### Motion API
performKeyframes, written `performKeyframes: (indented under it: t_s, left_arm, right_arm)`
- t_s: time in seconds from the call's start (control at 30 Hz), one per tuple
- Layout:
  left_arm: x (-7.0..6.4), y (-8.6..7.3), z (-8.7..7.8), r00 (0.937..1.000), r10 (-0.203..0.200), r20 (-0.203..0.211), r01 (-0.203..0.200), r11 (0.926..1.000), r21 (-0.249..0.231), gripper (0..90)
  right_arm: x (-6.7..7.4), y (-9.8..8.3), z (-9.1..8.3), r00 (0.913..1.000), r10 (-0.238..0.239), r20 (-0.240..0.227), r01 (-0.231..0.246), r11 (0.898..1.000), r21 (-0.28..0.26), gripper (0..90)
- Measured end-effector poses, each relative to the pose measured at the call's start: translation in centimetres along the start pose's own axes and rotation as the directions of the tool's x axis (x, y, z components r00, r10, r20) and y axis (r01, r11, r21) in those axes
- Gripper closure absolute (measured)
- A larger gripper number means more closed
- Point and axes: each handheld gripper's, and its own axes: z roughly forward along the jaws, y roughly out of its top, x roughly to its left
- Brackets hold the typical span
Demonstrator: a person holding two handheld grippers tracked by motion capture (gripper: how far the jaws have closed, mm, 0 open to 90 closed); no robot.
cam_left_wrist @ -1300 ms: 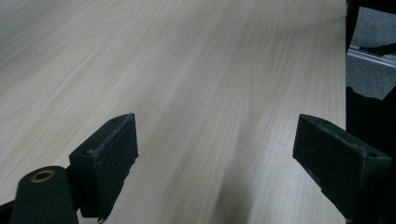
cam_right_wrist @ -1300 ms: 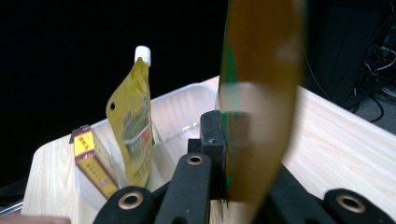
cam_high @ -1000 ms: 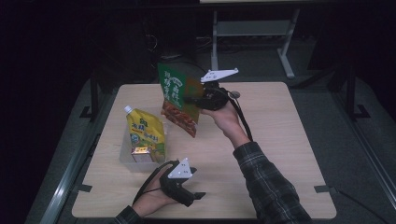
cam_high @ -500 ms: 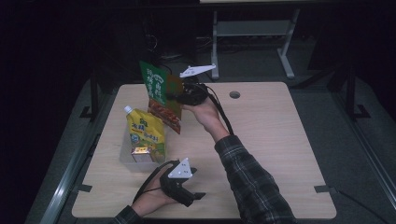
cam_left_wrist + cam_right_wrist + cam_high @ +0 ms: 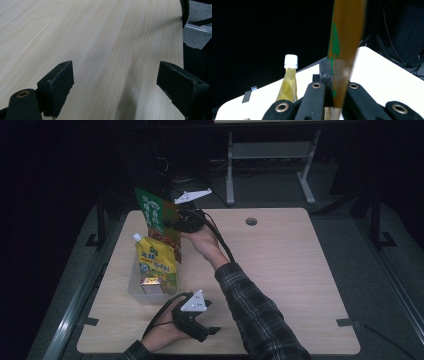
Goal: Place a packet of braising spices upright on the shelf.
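The right gripper (image 5: 172,222), clamped on the green snack bag (image 5: 157,217), has carried it leftward across the bench (image 5: 280,270) to hang above the clear bin (image 5: 134,287) beside the yellow pouch (image 5: 156,262), so a drop looks imminent, while the left gripper (image 5: 200,332) idles open.

Right tongs (image 5: 172,222) carried green packet (image 5: 157,217) leftward, now above yellow pouch (image 5: 156,262) in bin (image 5: 134,290).

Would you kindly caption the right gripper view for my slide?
Right gripper clamps a green-and-orange packet edge-on, a yellow spouted pouch beyond.
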Motion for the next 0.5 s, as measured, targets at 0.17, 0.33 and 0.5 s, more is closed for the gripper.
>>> performKeyframes:
  t_s: [0.17, 0.33, 0.5]
  left_arm:
    - [-0.1, 0.0, 0.1, 1.0000, -0.007, 0.001, 0.007, 1.0000, -0.003, 13.3]
    - [-0.1, 0.0, 0.0, 1.0000, -0.004, -0.002, 0.004, 1.0000, -0.004, 13.3]
    - [-0.1, 0.1, -0.1, 1.0000, -0.008, 0.000, 0.008, 0.9999, -0.007, 13.3]
  right_arm:
    - [0.1, -0.2, 1.2, 1.0000, -0.006, 0.002, 0.006, 1.000, 0.010, 89.9]
    - [-0.1, -0.6, 2.1, 1.0000, 0.002, 0.007, -0.002, 1.000, 0.020, 89.9]
    - [-0.3, -1.1, 2.7, 0.9999, 0.001, 0.015, -0.001, 0.999, 0.035, 89.9]
